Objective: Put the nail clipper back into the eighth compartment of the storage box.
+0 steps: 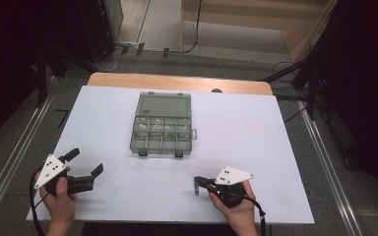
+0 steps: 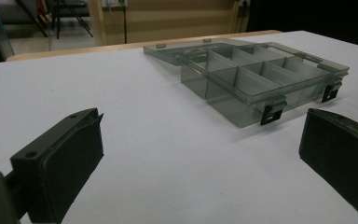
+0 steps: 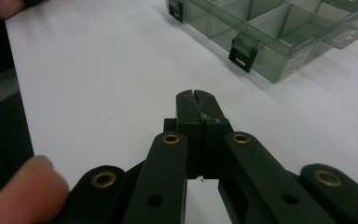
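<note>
On the white table [image 1: 256, 142], from the high view: clear compartment box [image 1: 163, 129] lying open near the middle, lid folded flat toward the far edge, long axis running away from the person, latches facing the near edge. Left hand-held gripper [image 1: 85, 163] near the lower left corner, jaws spread wide, empty. Right hand-held gripper [image 1: 197, 185] lower right, closed on nothing, well apart from the box.

In the left gripper view: box [image 2: 247, 77] ahead and right, dividers and two dark latches [image 2: 273, 113] plain.

In the right gripper view: hand-held gripper [image 3: 196, 100] with pads pressed together, box corner [image 3: 279, 37] beyond, fingertip [image 3: 21, 193] at lower left.
</note>
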### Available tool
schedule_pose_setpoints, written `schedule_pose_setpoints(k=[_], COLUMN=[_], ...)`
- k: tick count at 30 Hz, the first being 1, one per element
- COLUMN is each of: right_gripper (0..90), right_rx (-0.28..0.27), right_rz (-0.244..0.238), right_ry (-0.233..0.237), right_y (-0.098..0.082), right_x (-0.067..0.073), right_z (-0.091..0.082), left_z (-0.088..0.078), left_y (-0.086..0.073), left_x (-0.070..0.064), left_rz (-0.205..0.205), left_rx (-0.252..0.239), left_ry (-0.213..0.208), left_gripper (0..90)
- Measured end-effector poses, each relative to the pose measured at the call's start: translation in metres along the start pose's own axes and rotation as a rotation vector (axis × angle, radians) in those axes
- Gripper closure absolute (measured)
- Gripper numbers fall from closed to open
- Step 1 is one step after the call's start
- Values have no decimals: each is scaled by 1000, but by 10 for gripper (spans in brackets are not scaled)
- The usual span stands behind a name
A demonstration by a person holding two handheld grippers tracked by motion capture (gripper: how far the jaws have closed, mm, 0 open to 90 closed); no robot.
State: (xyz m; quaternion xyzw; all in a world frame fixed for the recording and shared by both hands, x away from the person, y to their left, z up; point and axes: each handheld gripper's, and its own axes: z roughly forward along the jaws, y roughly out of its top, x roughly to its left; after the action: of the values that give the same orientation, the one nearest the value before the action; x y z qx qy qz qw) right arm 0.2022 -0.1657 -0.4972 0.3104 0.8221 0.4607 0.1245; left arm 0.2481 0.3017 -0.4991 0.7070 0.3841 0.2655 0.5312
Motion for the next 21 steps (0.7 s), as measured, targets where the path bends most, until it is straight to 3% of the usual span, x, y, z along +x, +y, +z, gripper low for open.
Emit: schedule_pose_setpoints(k=[8, 14, 21], right_gripper=[900, 900, 900], right_rx=[71, 144, 193], right_rz=[-60, -110, -138], right_ry=[55, 47, 65], right_y=[2, 1, 0], right_x=[7, 12, 14], right_z=[10, 18, 24], left_z=[0, 0, 0], left_y=[0, 0, 0], left_x=[0, 0, 0], left_rz=[-1, -1, -3], left_rx=[-1, 0, -1], left_ry=[0, 0, -1], left_gripper=[0, 0, 0])
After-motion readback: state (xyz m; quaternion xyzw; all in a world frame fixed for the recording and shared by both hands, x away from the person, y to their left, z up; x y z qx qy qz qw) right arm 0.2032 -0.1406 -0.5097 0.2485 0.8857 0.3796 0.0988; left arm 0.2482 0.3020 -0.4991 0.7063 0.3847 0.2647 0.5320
